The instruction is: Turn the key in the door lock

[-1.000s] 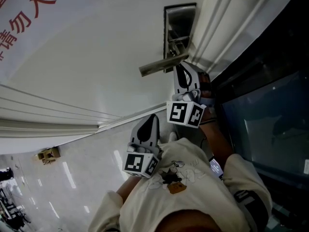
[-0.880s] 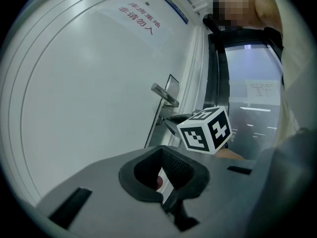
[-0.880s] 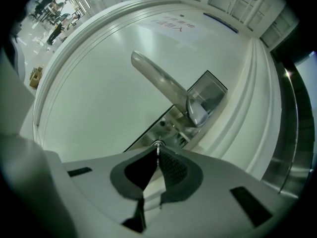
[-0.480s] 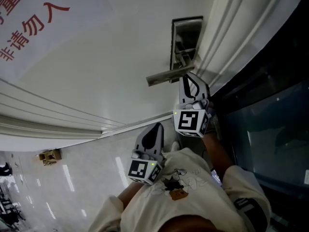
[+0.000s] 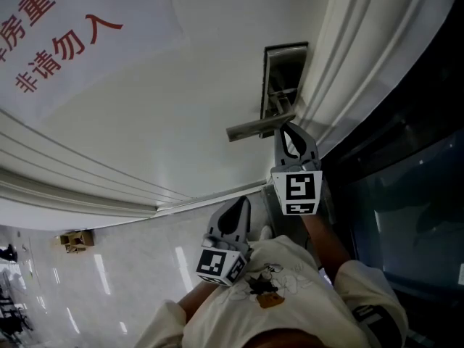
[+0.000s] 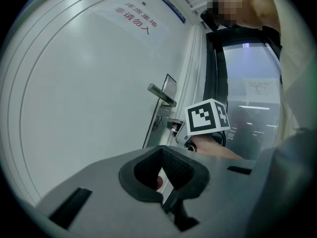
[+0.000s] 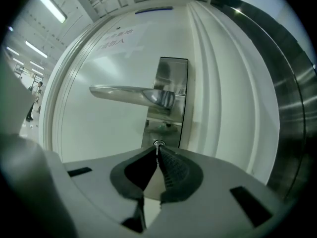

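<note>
The steel lock plate (image 5: 284, 78) with its lever handle (image 5: 254, 127) sits on the white door. My right gripper (image 5: 289, 129) points at the plate just under the handle, and its marker cube (image 5: 297, 192) faces the head camera. In the right gripper view the lever handle (image 7: 131, 93) runs left from the lock plate (image 7: 171, 100). There my right gripper (image 7: 158, 151) is shut on the key (image 7: 158, 144) at the keyhole; only a small metal tip shows. My left gripper (image 5: 233, 203) hangs lower and away from the door, shut on nothing. The left gripper view shows my left gripper (image 6: 161, 149) with the right gripper's cube (image 6: 207, 116) beyond it.
A white moulded door frame (image 5: 341, 56) runs right of the lock, and dark glass (image 5: 406, 194) lies beyond it. A sign with red characters (image 5: 58, 42) hangs on the door's upper left. The tiled floor (image 5: 109, 267) holds a small box (image 5: 75, 238).
My right gripper has rolled at the lock, so its marker cube now faces the camera squarely. The left gripper has stayed put. The head view has drifted, and the lock sits lower in frame.
</note>
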